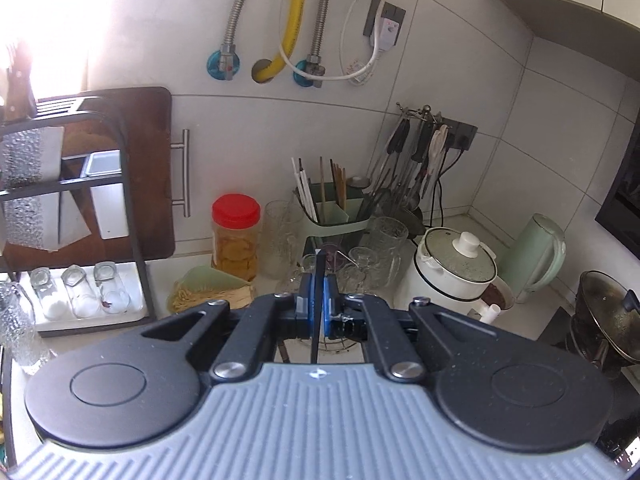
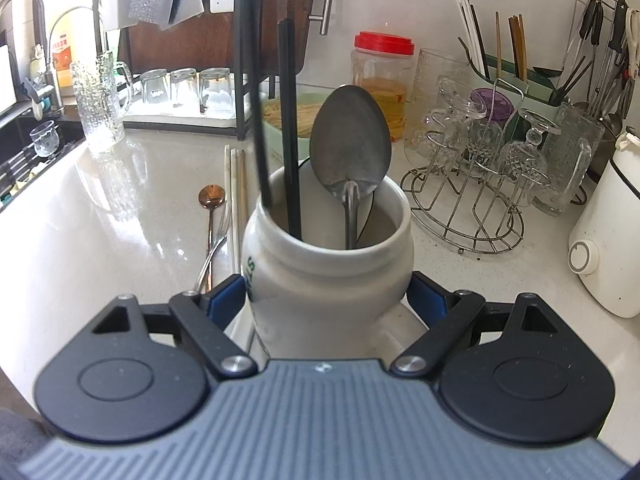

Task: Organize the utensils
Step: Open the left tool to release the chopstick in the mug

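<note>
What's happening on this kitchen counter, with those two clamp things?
A person is sorting utensils with a handheld gripper in each hand. The right gripper clamps a white ceramic jar that already holds a metal spoon and black chopsticks. The left gripper is shut on one more black chopstick. A copper spoon, a fork and pale chopsticks lie on the counter.

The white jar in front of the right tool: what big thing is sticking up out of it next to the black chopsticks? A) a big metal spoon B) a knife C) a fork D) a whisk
A: a big metal spoon stands bowl-up in the white jar, beside the black chopsticks; the fork lies on the counter to the jar's left.
</note>
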Available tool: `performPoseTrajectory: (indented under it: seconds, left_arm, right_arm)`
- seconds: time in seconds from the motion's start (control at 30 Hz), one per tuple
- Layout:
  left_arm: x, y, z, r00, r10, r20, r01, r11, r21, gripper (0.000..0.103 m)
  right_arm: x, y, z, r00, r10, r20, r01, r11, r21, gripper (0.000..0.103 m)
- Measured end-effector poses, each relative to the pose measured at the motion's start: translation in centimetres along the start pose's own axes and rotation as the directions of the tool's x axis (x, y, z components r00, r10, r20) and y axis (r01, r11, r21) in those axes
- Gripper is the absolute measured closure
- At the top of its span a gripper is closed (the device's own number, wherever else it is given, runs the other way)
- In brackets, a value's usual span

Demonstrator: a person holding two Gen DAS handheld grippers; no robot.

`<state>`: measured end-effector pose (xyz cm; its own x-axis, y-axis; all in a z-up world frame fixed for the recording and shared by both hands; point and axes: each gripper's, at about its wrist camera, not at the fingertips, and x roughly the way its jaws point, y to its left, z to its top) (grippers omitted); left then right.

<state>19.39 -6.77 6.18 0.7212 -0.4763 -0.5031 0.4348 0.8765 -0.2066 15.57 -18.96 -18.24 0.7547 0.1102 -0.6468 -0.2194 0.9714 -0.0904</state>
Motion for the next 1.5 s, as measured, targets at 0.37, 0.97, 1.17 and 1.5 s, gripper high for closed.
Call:
performPoseTrajectory:
  seconds: [0.37,0.97,1.17,1.5]
  left_arm:
    - [4.4,-1.0,-1.4,0.996,0.007,-0.094,0.001,0.996,0.088,0.098]
    - [9.9,-0.6,-4.9,0.956,0.020,-0.293,0.007,0.996,0.090,0.098]
    - [10.6,-0.7,-5.8,0.943,0.024,-0.331,0.004,0.997,0.083,0.099]
    - [8.5,-0.1,-5.4,0.959,0.042,-0.279,-0.029,0.998,0.049,0.095]
  right_arm:
    - [0.9,-0.5,0.5,1.000,0.013,0.001,-0.013,0.999,0.032,0.014]
    - [1.0,-0.4,1.2,0.999,0.014,-0.048,-0.012,0.999,0.033,0.014]
    - [0.9,-0.5,1.1,0.999,0.015,-0.047,-0.013,0.999,0.033,0.014]
    - [0.9,-0.5,1.0,0.999,0.016,-0.040,-0.015,0.999,0.036,0.014]
